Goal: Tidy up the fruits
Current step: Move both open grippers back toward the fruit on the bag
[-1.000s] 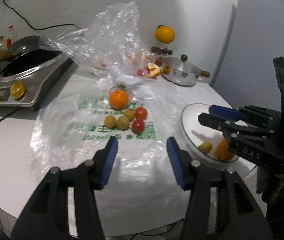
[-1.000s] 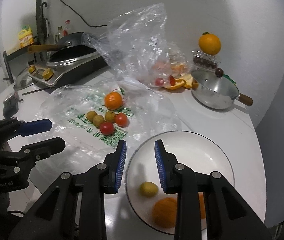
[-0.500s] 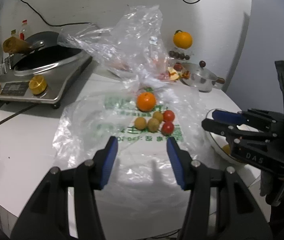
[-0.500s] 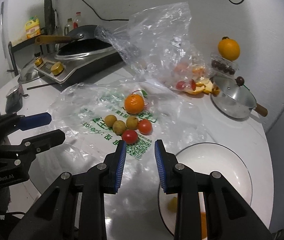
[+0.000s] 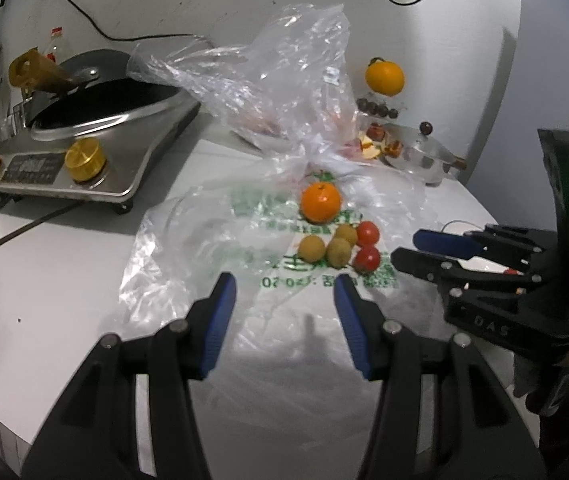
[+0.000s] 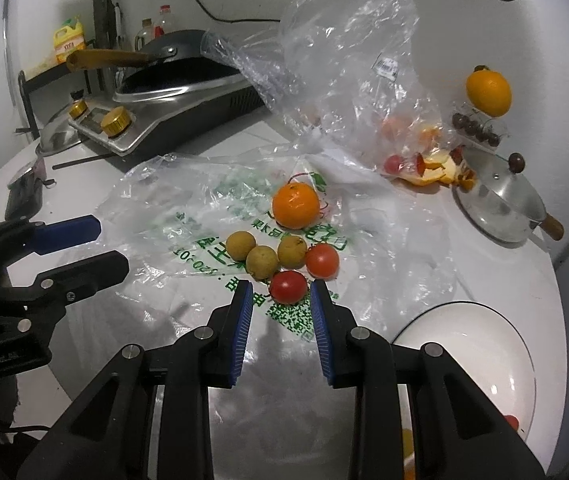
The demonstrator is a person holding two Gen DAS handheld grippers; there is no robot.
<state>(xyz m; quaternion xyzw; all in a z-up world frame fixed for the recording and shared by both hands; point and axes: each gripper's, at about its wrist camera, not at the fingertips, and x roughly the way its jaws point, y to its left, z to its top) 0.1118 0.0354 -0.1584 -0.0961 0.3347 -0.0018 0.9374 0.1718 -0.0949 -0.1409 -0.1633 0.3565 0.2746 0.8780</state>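
An orange (image 6: 295,210), three small yellow-brown fruits (image 6: 261,262) and two red tomatoes (image 6: 321,260) lie on a flat printed plastic bag (image 6: 204,216). My right gripper (image 6: 280,292) is open and empty, its blue pads on either side of the nearest tomato (image 6: 288,286). My left gripper (image 5: 284,284) is open and empty, a little short of the same fruit cluster (image 5: 338,246). The white plate (image 6: 480,344) lies at the right; bits of fruit show at its near edge.
A crumpled clear bag (image 6: 344,64) with fruit peel stands behind the cluster. An induction cooker with a wok (image 6: 180,92) is at the back left. A small lidded pot (image 6: 500,204) and an orange on a stand (image 6: 488,88) are at the back right.
Both grippers have swung left from the plate to the fruit cluster. My right gripper has moved in around the nearest tomato. The plate has slid to the right edge of view.
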